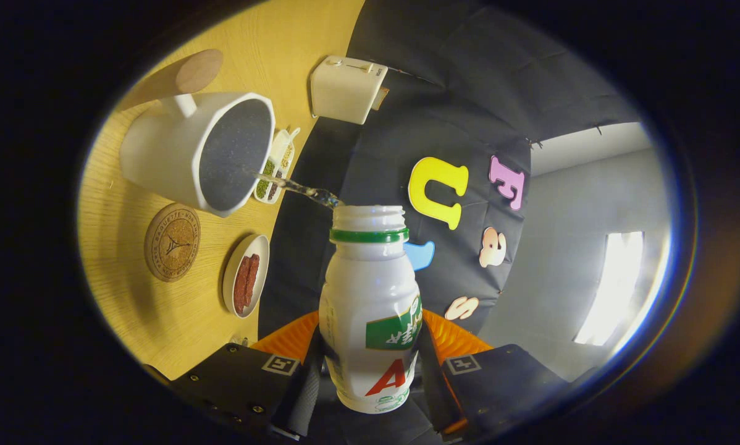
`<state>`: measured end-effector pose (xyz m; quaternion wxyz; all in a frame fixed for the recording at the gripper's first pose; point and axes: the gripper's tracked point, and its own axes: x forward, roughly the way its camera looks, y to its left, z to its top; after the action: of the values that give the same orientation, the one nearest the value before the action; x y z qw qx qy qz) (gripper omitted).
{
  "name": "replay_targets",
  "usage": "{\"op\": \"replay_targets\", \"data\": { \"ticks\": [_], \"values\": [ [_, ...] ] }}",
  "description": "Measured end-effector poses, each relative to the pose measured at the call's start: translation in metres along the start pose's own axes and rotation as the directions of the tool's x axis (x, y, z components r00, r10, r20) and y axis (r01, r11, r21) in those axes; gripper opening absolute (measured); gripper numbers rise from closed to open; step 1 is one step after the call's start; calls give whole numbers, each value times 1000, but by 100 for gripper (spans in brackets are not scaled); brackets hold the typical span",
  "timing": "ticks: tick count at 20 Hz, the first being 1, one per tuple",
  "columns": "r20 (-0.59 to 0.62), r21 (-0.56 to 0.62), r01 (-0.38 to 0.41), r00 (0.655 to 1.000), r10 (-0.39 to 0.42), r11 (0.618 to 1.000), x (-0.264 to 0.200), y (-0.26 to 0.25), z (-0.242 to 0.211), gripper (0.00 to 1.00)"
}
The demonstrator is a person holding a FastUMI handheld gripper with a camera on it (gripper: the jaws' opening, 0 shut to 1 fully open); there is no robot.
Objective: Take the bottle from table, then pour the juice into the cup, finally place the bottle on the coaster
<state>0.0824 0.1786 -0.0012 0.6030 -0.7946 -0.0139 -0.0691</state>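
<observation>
tabletop point(160, 321): wood grain, carries everything below; the view is rolled over with the pour.
cup point(178, 154): white mug, dark inside, mouth facing the bottle; handle on the far side.
bottle point(370, 309): white plastic, green neck ring, cap off, tipped toward the cup, between the fingers.
hand-held gripper point(370, 377): fingers closed in on the bottle body, one each side, both pressing; firm hold.
white box point(345, 89): beyond the cup, at the tabletop edge.
coaster point(172, 242): round cork, just beside the cup, nothing on it. Second cork disc point(198, 70) past the cup handle.
plate point(246, 275): small, red strips on it, near the coaster.
stream point(293, 187): thin, from bottle mouth to cup rim; probably landing inside, hard to confirm.
step: pour in progress.
next: tip the bottle back upright, then carry it to the coaster and set it down centred, clear of cup and plate.
</observation>
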Motion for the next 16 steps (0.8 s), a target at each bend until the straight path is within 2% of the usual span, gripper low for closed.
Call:
{"op": "replay_targets", "data": {
  "ticks": [10,16],
  "values": [
    [31,-90,19,999,-17,996,2,0,8,71],
    [63,-189,36,998,-24,981,3,3,17,71]
  ]
}}
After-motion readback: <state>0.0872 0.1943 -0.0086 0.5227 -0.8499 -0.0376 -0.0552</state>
